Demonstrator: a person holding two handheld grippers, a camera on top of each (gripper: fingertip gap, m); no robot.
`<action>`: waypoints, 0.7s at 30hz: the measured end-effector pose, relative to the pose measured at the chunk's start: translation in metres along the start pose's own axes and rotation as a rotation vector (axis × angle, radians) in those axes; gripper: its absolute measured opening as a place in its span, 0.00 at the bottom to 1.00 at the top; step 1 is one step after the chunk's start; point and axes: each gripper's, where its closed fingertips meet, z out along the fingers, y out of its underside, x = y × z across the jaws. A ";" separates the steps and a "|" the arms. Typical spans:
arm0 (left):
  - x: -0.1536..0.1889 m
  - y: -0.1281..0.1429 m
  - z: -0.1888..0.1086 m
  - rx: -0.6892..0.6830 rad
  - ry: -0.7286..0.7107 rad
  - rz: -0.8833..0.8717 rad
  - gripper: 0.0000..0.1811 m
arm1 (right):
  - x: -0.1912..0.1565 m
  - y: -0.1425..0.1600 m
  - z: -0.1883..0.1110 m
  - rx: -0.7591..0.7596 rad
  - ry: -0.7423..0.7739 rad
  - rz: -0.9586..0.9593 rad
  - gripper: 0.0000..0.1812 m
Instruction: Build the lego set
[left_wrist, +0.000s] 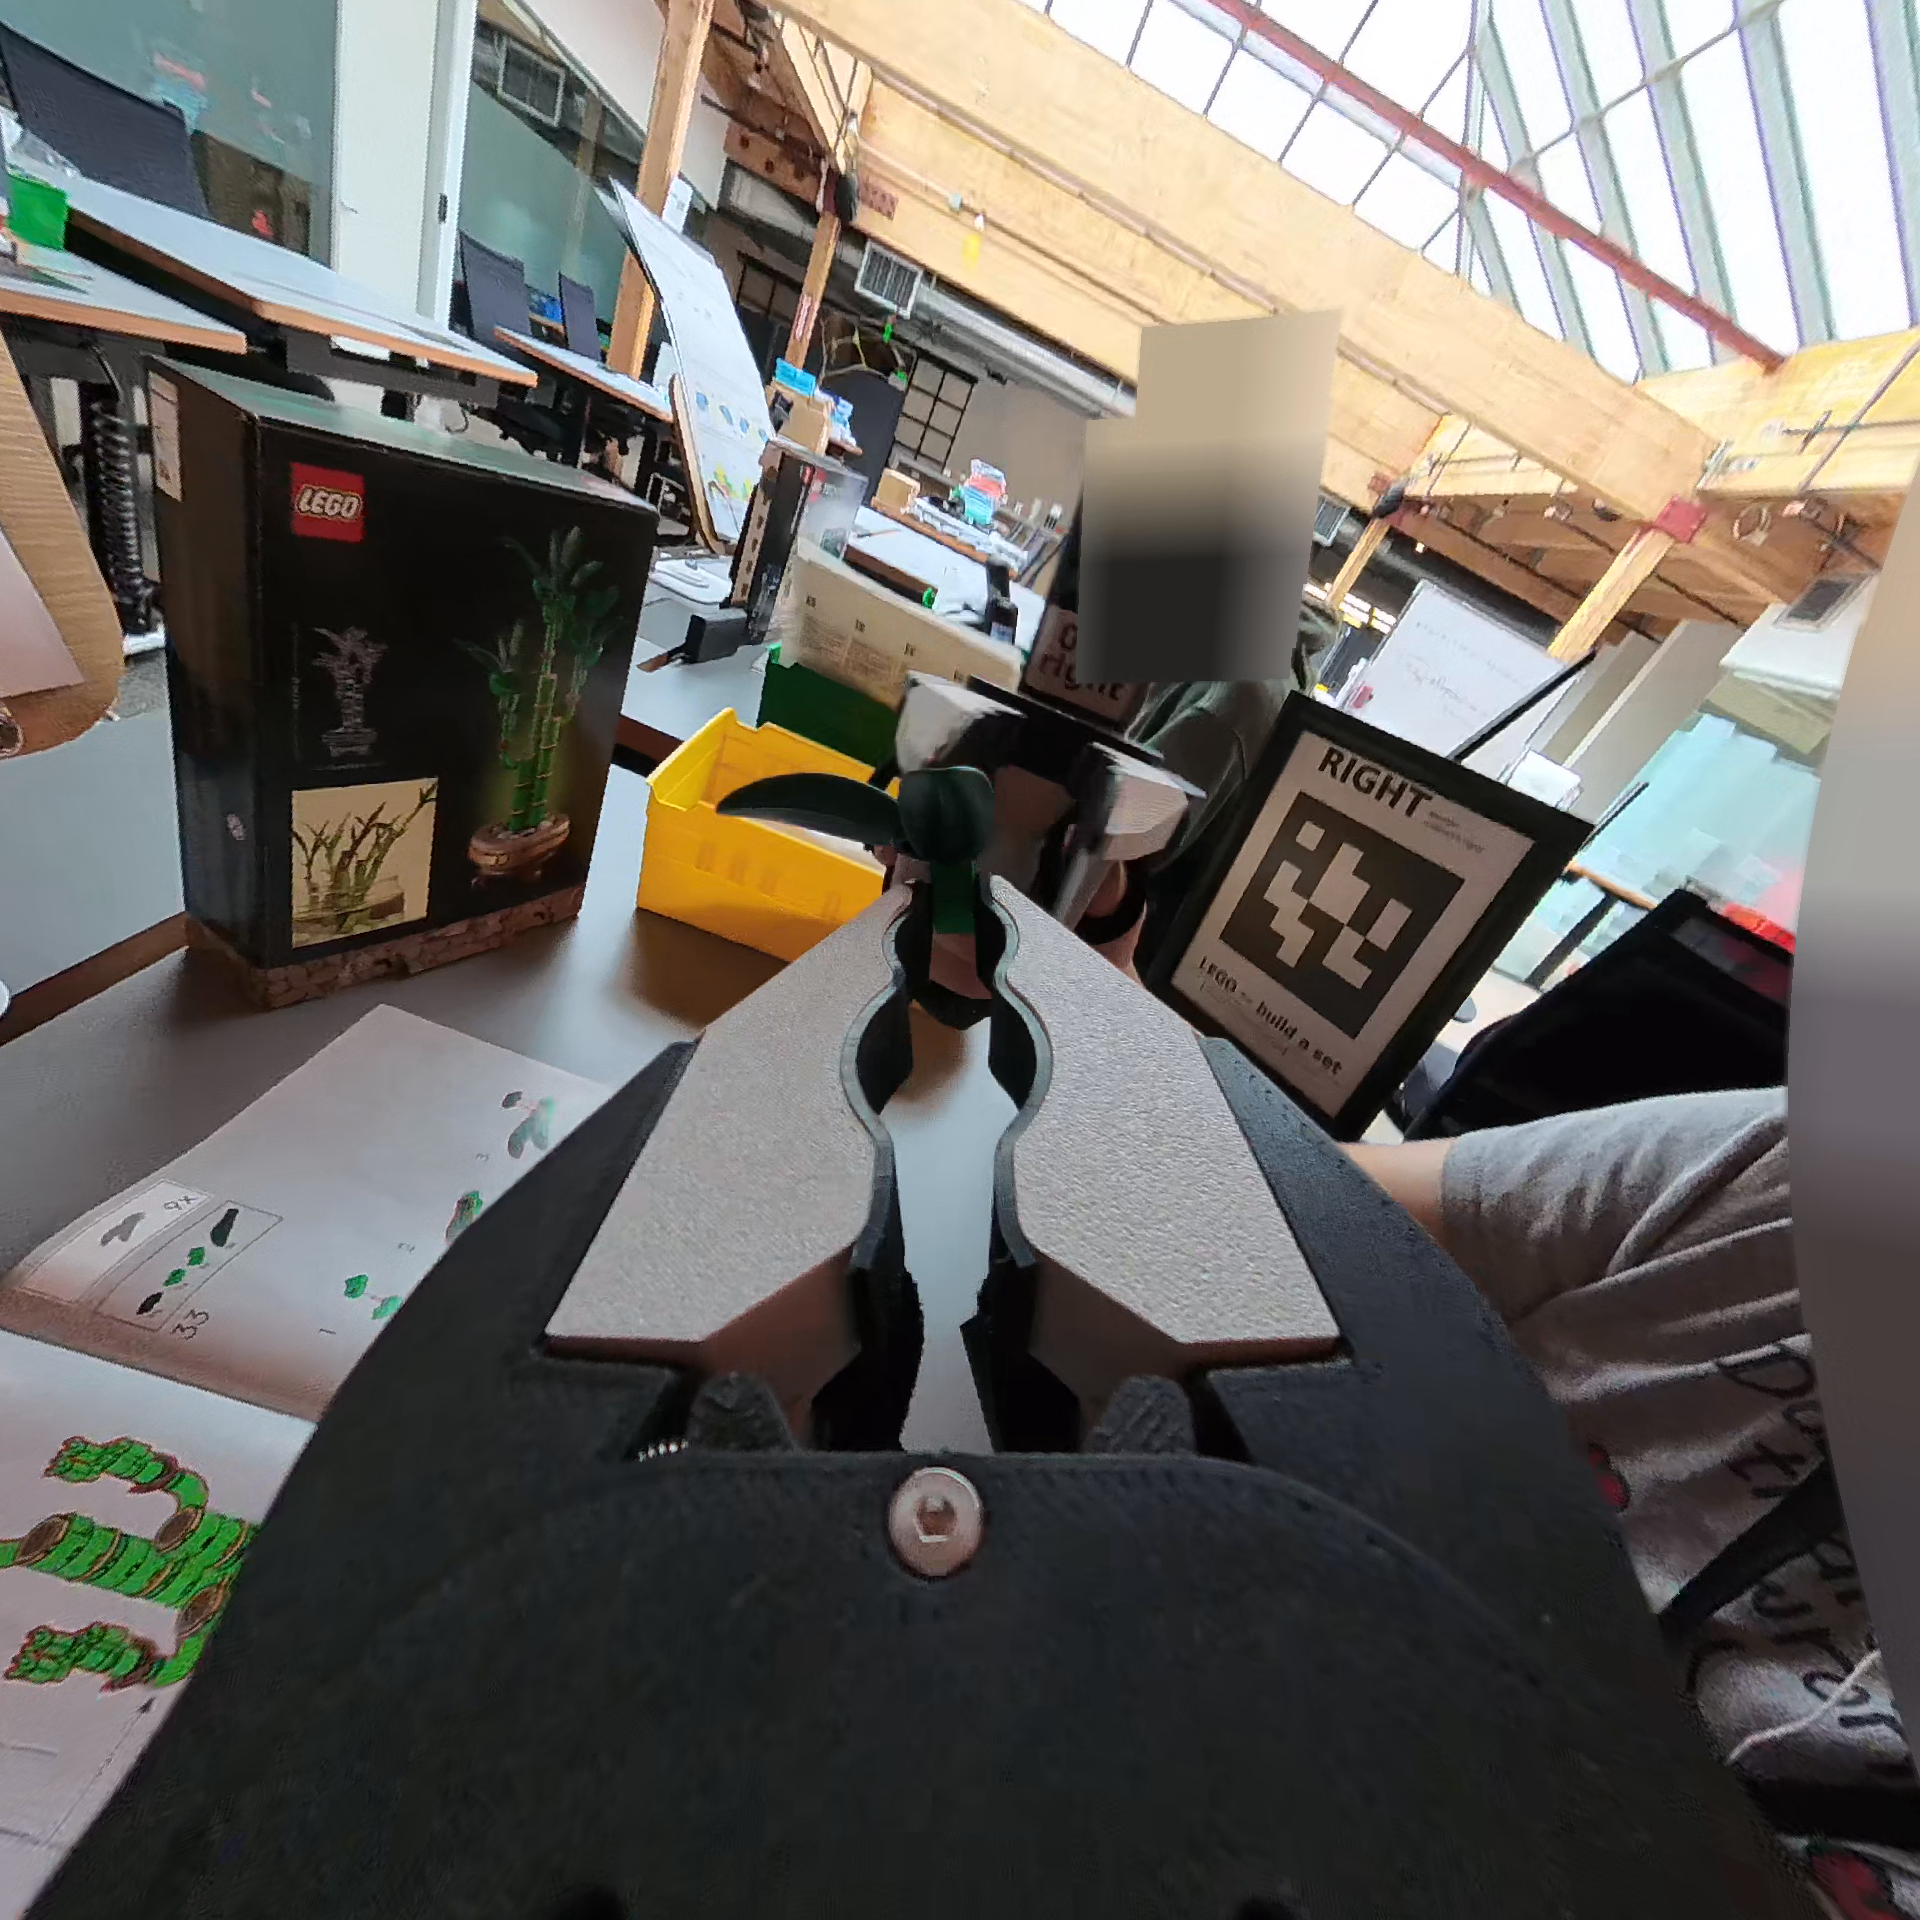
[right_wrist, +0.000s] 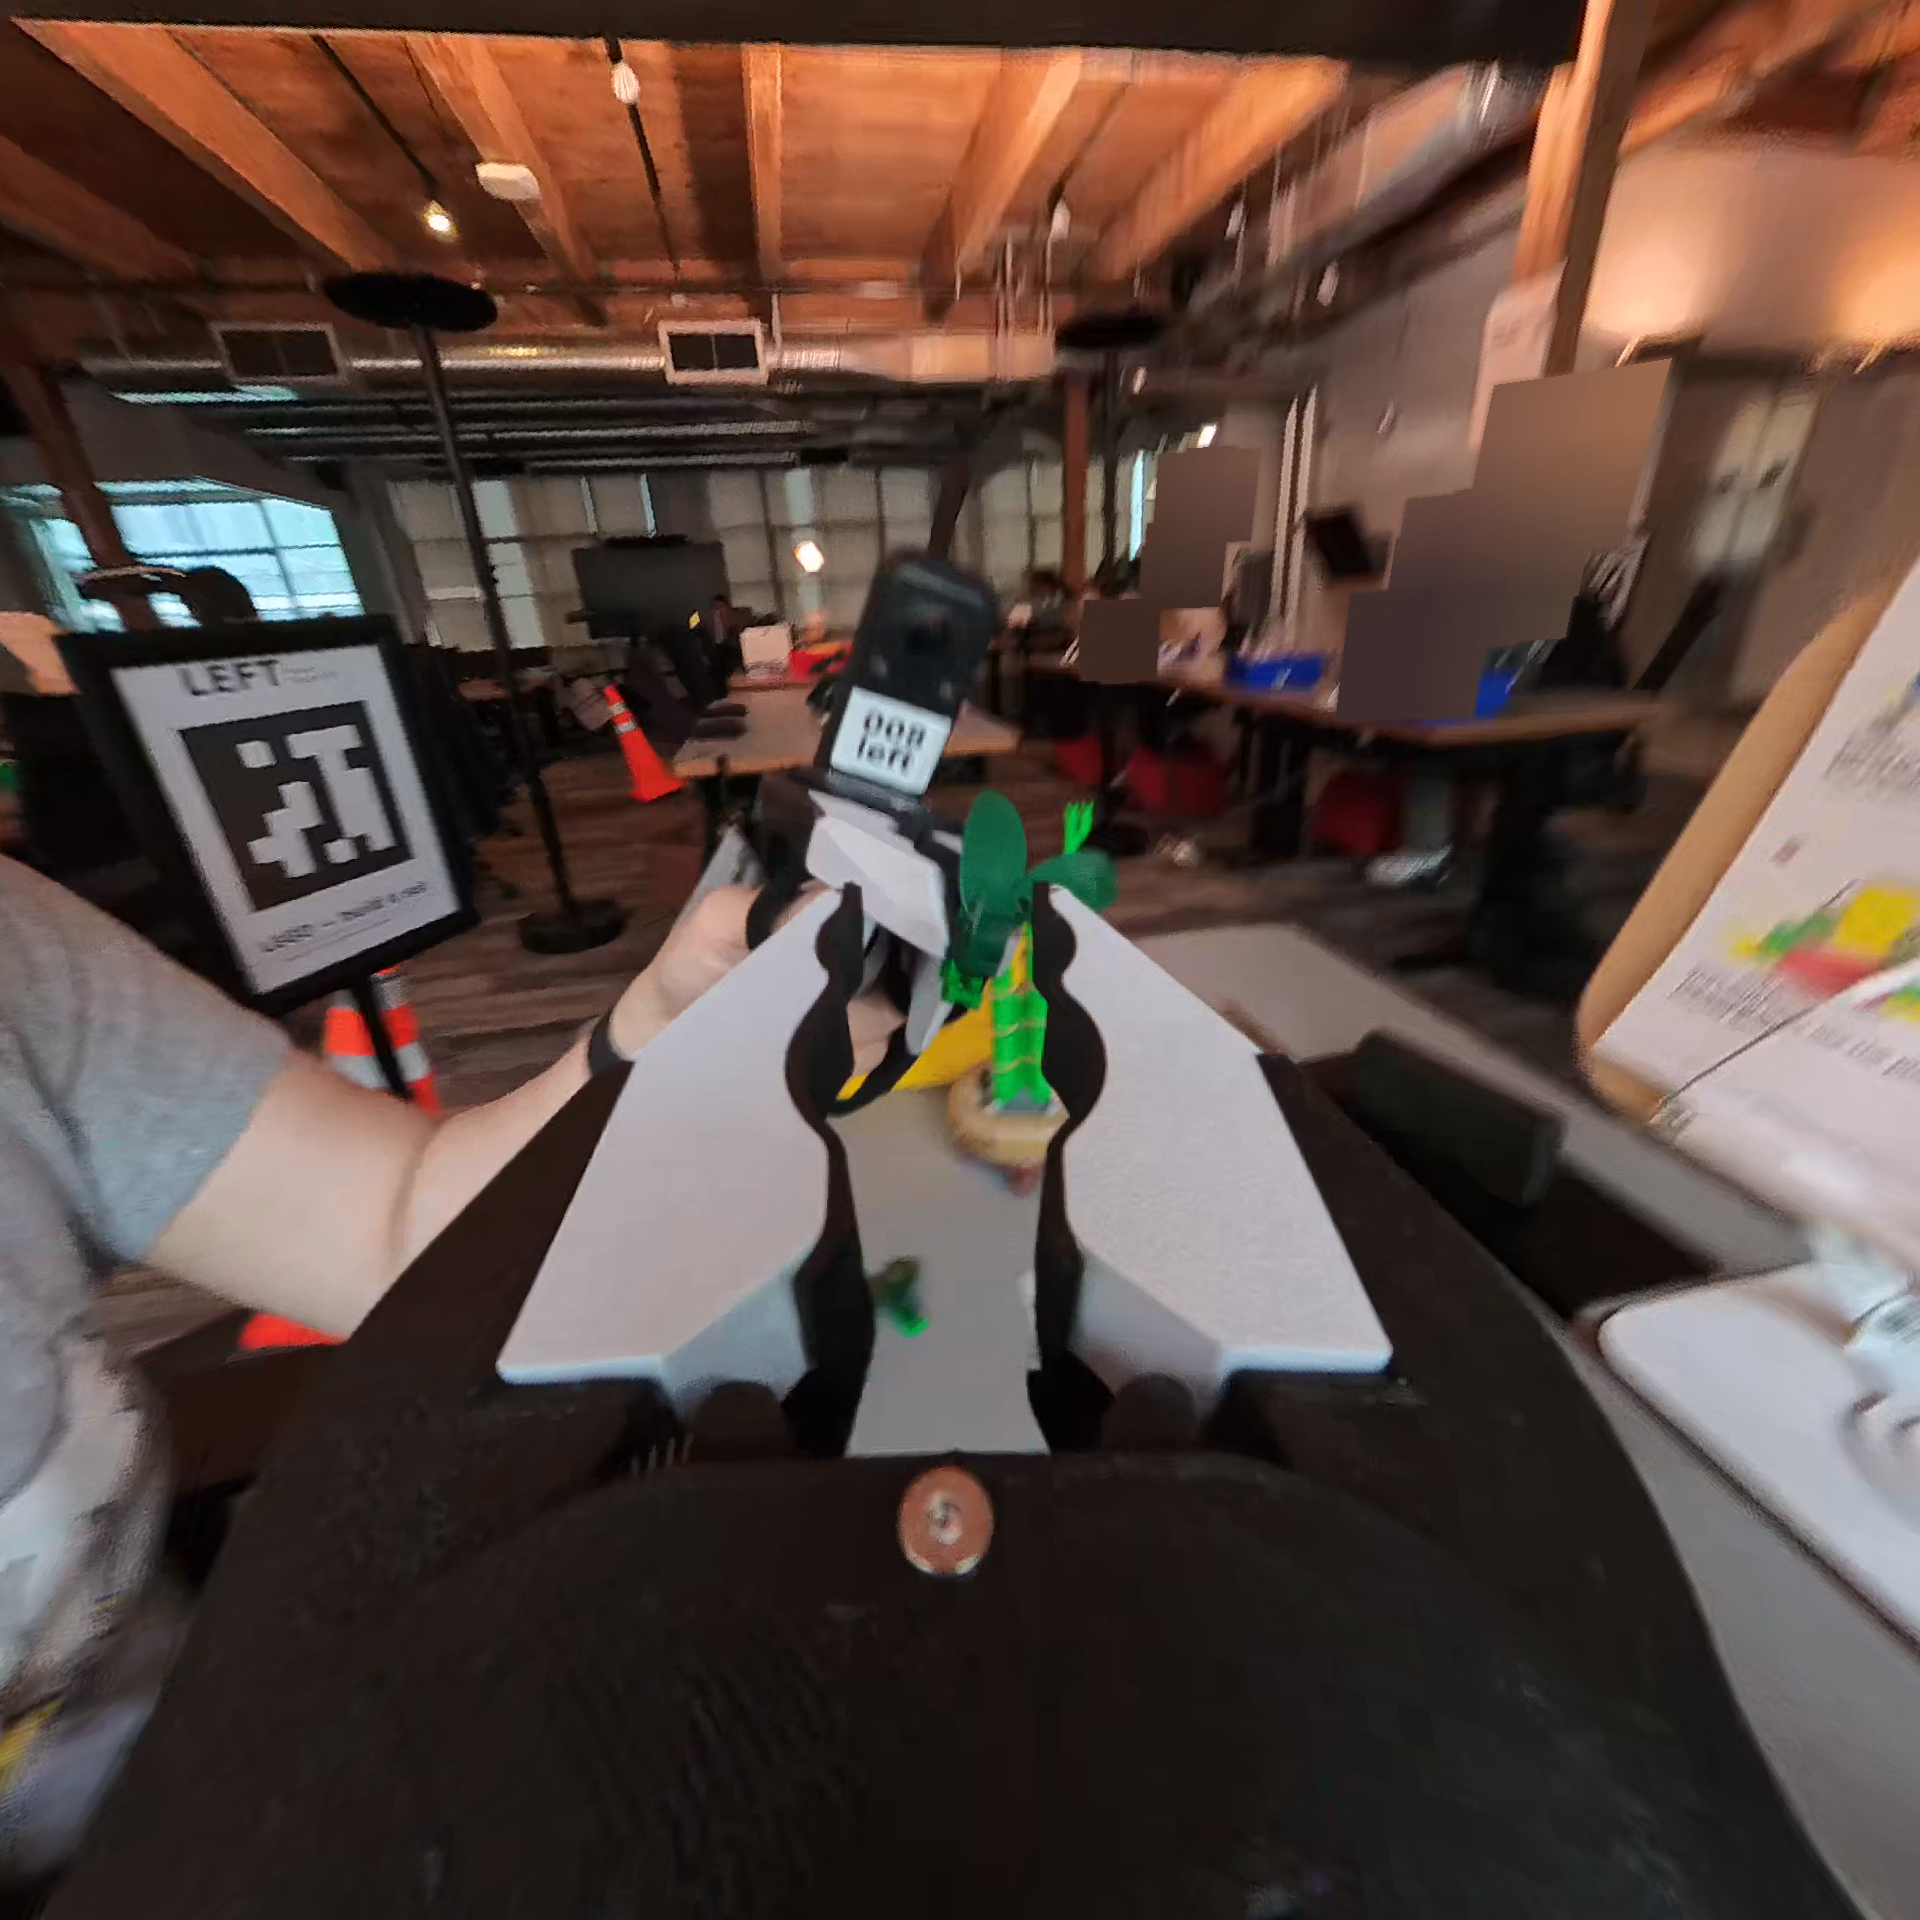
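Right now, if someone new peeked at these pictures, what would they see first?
Probably the small green leaf piece, pinched at the tip of the left hand-held gripper in mid-air, with the right hand-held gripper meeting it from the other side. Next, the dark set box standing on the table at left, beside a yellow bin.

Grey table (left_wrist: 125, 1060) bears set box (left_wrist: 395, 686), yellow bin (left_wrist: 758, 842), open instruction booklet (left_wrist: 312, 1174) (near edge).
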 end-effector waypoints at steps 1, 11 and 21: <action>0.001 -0.004 -0.001 0.032 0.015 -0.023 0.03 | -0.002 -0.008 -0.002 0.043 0.035 -0.094 0.17; 0.003 -0.014 0.003 0.136 -0.020 -0.025 0.03 | 0.014 0.004 0.010 -0.190 0.564 -0.855 0.14; 0.002 -0.017 0.003 0.173 -0.093 0.045 0.03 | 0.012 0.003 0.015 -0.222 0.630 -0.867 0.08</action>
